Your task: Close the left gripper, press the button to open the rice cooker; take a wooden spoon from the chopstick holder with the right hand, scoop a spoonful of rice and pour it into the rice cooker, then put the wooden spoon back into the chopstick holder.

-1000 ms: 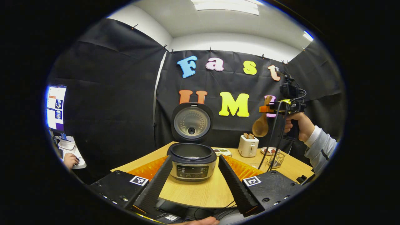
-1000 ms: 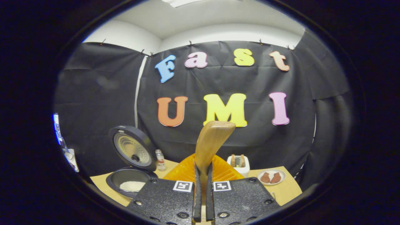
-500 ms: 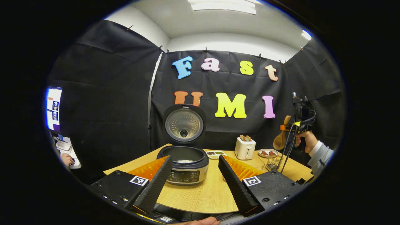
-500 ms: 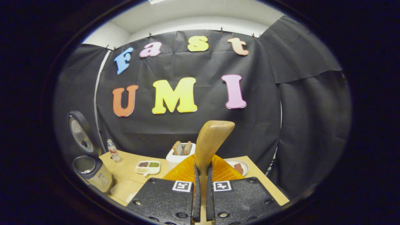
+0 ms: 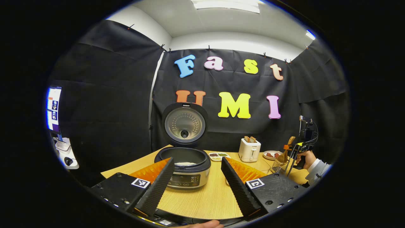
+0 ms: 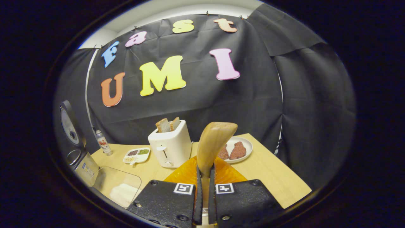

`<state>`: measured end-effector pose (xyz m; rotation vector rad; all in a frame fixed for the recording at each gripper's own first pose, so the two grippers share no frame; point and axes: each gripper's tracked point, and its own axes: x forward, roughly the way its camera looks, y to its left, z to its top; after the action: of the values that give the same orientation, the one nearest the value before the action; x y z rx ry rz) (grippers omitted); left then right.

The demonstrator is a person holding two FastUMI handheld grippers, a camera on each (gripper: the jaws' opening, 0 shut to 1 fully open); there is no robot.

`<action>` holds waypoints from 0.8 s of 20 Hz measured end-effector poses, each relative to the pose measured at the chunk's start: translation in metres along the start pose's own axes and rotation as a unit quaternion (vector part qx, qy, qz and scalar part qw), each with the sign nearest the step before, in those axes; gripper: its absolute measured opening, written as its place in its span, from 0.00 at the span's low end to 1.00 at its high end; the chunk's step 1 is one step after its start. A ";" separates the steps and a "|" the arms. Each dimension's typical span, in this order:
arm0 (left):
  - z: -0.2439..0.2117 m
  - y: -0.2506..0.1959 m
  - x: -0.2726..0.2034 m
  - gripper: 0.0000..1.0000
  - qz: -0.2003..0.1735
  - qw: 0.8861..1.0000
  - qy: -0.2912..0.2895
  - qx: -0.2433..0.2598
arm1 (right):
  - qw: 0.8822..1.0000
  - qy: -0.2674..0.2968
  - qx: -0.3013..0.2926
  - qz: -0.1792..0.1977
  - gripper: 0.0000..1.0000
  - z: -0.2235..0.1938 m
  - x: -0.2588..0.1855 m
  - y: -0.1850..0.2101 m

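My right gripper (image 6: 202, 202) pinched the light, stiff wooden spoon (image 6: 212, 144) by its handle, bowl hanging over the wire chopstick holder (image 5: 278, 164), while my left gripper (image 5: 197, 185) gaped, empty, before the open rice cooker (image 5: 183, 166).

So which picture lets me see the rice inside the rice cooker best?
The left gripper view. It looks across the open rice cooker, and the white rice shows in the pot under the raised lid. In the right gripper view the rice cooker sits at the far left edge, and I can't make out rice inside.
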<state>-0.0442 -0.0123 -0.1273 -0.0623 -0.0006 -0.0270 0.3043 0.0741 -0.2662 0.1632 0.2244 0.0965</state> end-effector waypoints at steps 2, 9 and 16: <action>-0.003 0.000 0.002 0.95 0.002 1.000 0.003 0.003 | 1.000 0.014 0.012 0.007 0.12 -0.014 0.005 -0.001; 0.000 0.000 0.006 0.95 0.002 1.000 0.008 0.004 | 1.000 -0.009 0.004 0.000 0.51 0.010 -0.021 -0.004; 0.023 -0.003 0.004 0.95 0.009 0.999 -0.004 0.035 | 0.994 -0.091 -0.043 -0.034 0.99 0.077 -0.123 -0.002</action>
<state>-0.0401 -0.0144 -0.1044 0.0081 -0.0083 -0.0088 0.2029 0.0465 -0.1663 0.0772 0.0427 0.0235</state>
